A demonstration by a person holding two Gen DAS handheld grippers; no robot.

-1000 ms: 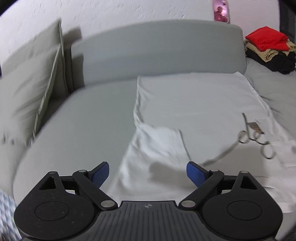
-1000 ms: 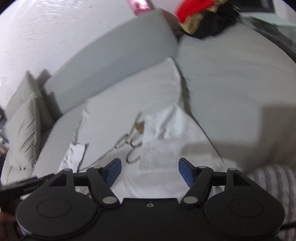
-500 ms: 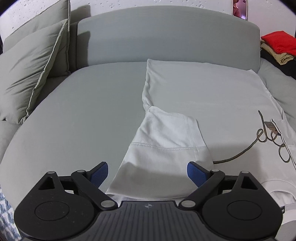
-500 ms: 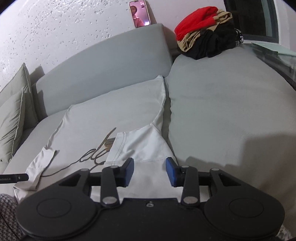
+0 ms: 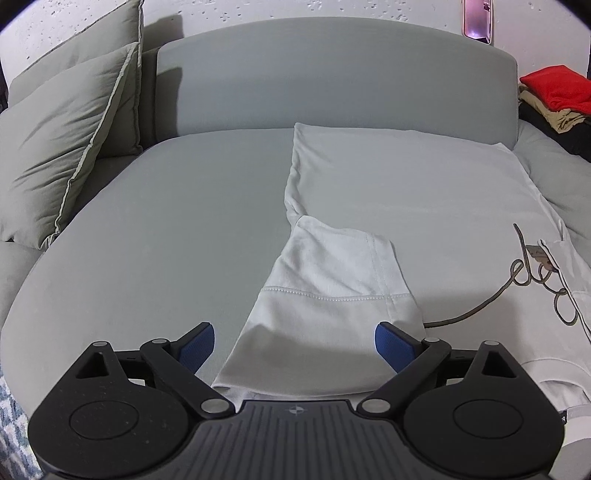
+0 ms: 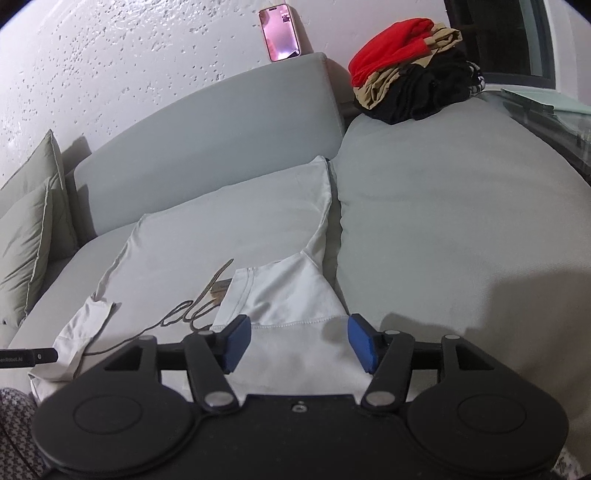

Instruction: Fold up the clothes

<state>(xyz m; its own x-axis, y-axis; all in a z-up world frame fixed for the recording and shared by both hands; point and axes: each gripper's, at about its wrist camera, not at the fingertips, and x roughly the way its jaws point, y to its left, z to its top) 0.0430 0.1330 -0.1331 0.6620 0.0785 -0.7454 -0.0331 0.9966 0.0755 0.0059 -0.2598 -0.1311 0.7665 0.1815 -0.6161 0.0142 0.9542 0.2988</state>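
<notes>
A white T-shirt (image 5: 406, 184) with a looping script print lies flat on the grey sofa seat (image 5: 166, 229), both sleeves folded inward. Its left sleeve (image 5: 332, 288) lies under my left gripper (image 5: 294, 347), whose blue pads stand wide apart on either side of the cloth without touching it. In the right wrist view the same shirt (image 6: 221, 229) spreads ahead, and the right sleeve (image 6: 291, 295) runs between the pads of my right gripper (image 6: 300, 343). Its jaws are opening and the pads do not press on the cloth.
A pile of folded clothes (image 6: 410, 74), red over tan over black, rests at the back right of the sofa. A phone (image 6: 280, 31) leans on the wall above the backrest (image 5: 332, 81). Cushions (image 5: 66, 147) stand at the left. A glass tabletop (image 6: 546, 103) borders the far right.
Both grippers sank toward the sleeves and the blurred views steadied. The right jaws narrowed half a second ago and now stand wider again. The left jaws stayed wide.
</notes>
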